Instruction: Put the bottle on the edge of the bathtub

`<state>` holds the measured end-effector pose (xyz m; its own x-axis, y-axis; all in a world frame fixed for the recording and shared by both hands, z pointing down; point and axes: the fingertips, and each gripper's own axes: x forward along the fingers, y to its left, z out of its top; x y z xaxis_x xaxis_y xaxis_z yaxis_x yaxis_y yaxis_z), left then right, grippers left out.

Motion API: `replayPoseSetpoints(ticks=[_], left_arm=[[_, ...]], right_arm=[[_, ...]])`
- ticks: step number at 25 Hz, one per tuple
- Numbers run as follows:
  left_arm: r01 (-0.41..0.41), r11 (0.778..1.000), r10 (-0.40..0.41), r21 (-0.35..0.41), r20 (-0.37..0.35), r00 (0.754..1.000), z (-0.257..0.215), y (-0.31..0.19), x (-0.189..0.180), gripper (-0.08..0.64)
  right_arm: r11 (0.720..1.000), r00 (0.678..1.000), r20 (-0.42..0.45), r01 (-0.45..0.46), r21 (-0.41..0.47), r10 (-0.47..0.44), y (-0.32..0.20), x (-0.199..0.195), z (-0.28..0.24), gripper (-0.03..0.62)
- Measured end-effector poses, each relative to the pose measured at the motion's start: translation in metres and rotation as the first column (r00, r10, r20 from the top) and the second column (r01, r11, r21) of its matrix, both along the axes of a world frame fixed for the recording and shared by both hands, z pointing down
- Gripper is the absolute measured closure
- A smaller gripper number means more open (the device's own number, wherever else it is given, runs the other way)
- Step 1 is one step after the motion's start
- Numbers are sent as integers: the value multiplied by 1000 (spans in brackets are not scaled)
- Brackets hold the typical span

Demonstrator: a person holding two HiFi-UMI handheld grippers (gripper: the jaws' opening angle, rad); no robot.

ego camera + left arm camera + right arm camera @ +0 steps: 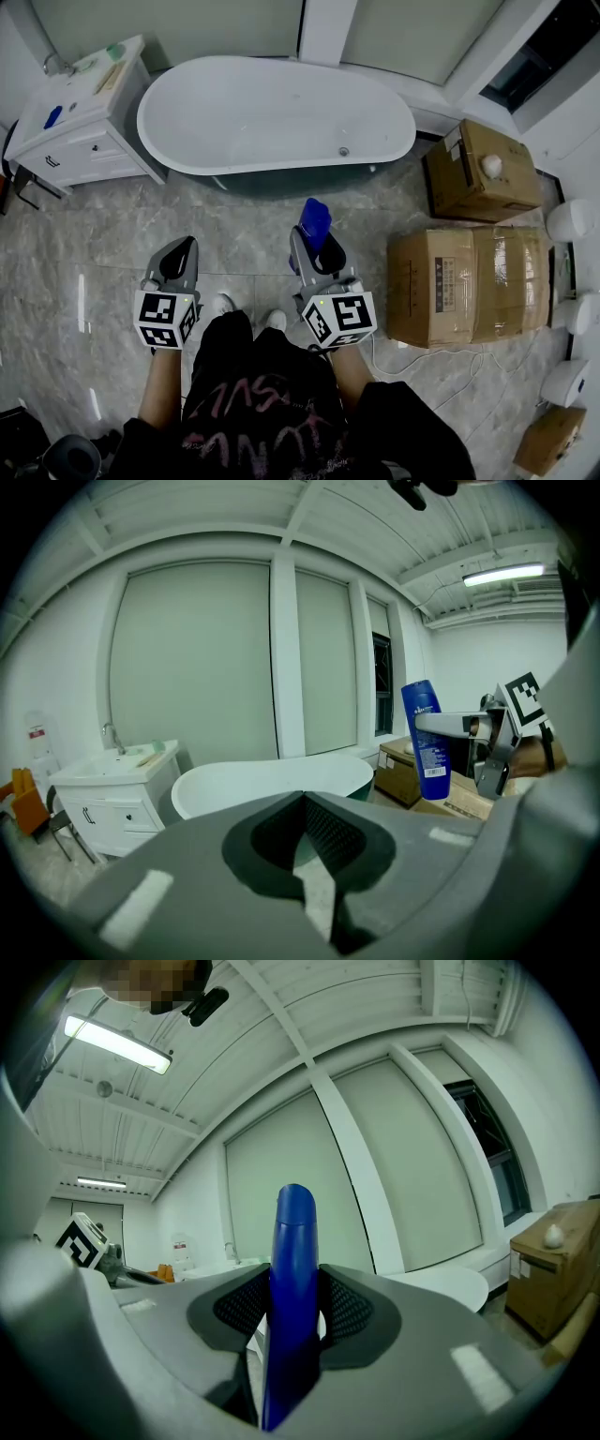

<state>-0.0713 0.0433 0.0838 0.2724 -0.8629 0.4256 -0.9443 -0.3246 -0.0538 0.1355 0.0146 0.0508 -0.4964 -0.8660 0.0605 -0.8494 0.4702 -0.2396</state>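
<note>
Right gripper (292,1302) holds blue bottle (292,1241) (upright) near bathtub (253,112).

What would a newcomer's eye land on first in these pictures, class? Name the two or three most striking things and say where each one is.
The big white bathtub fills the top middle of the head view, against the far wall. In front of it, the right gripper holds a bright blue bottle upright between its jaws, not yet at the tub. Brown cardboard boxes sit on the floor to the right.
</note>
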Motion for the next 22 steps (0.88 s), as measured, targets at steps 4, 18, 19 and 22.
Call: replayPoseSetpoints(ticks=[4, 18, 19, 22], left_arm=[[-1, 1000, 1, 2, -4, 1000, 2, -5, -1, 560], [-36, 999, 36, 0, -25, 999, 15, -52, -24, 559], [-42, 999, 42, -1, -29, 999, 16, -56, -24, 560], [-63, 998, 62, -2, -44, 997, 21, -68, -24, 559]], right_arm=[[1000, 1000, -10, 1, -2, -1, -4, -1, 3, 407], [1000, 999, -54, 0, 2, 0, -38, -29, 15, 408], [1000, 998, -57, -3, 3, 3, -41, -32, 16, 408], [1000, 998, -61, -17, -5, 16, -47, -38, 19, 408]])
